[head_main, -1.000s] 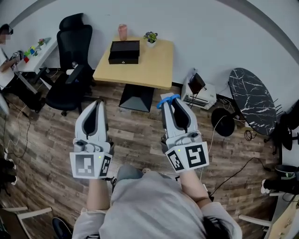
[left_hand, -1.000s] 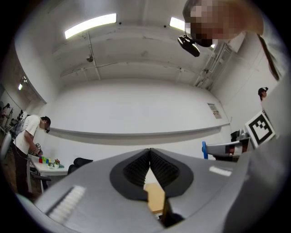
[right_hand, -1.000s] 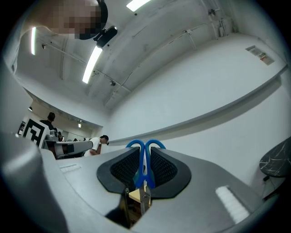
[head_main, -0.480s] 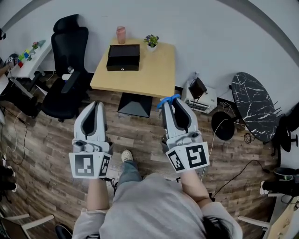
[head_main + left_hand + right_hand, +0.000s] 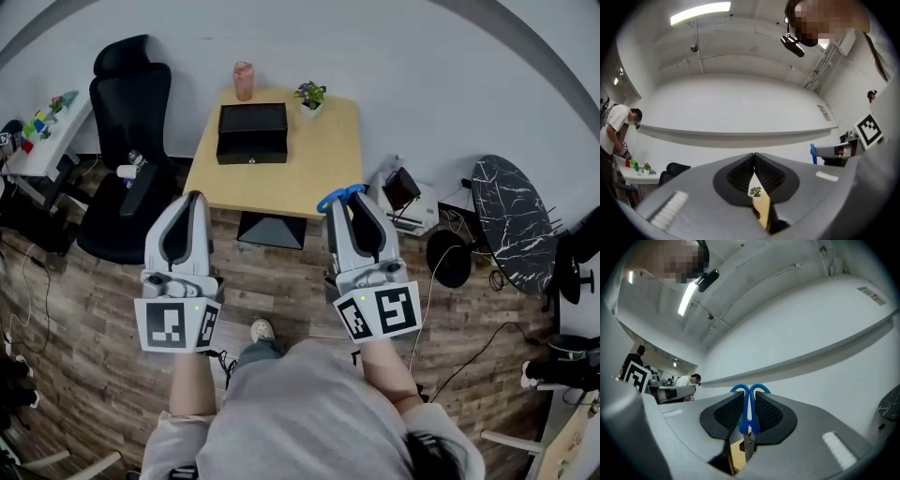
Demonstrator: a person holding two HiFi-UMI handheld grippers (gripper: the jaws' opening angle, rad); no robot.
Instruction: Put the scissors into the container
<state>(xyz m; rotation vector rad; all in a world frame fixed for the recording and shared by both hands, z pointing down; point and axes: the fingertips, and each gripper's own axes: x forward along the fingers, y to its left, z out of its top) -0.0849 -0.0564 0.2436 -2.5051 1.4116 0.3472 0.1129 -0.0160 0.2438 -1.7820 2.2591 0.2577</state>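
Note:
My right gripper point(image 5: 343, 199) is shut on blue-handled scissors point(image 5: 338, 196); their handle loops stick out past the jaw tips, just over the near right edge of the wooden table point(image 5: 309, 164). In the right gripper view the scissors point(image 5: 749, 404) stand clamped between the black pads, blades pointing down. My left gripper point(image 5: 192, 199) hangs shut and empty in front of the table's near left corner; in its own view the left gripper point(image 5: 754, 157) has its pads meeting at the tips. A black box-shaped container point(image 5: 252, 132) sits closed on the table's far left part.
A pink cup point(image 5: 244, 81) and a small potted plant point(image 5: 310, 96) stand at the table's back edge. A black office chair point(image 5: 127, 150) is left of the table. A round marble table point(image 5: 514, 212) and floor clutter point(image 5: 405, 195) lie to the right. The person's shoe point(image 5: 261, 330) is on the wood floor.
The table has come nearer as the person steps forward. Both grippers have reached its near edge, the right still clamped on the scissors.

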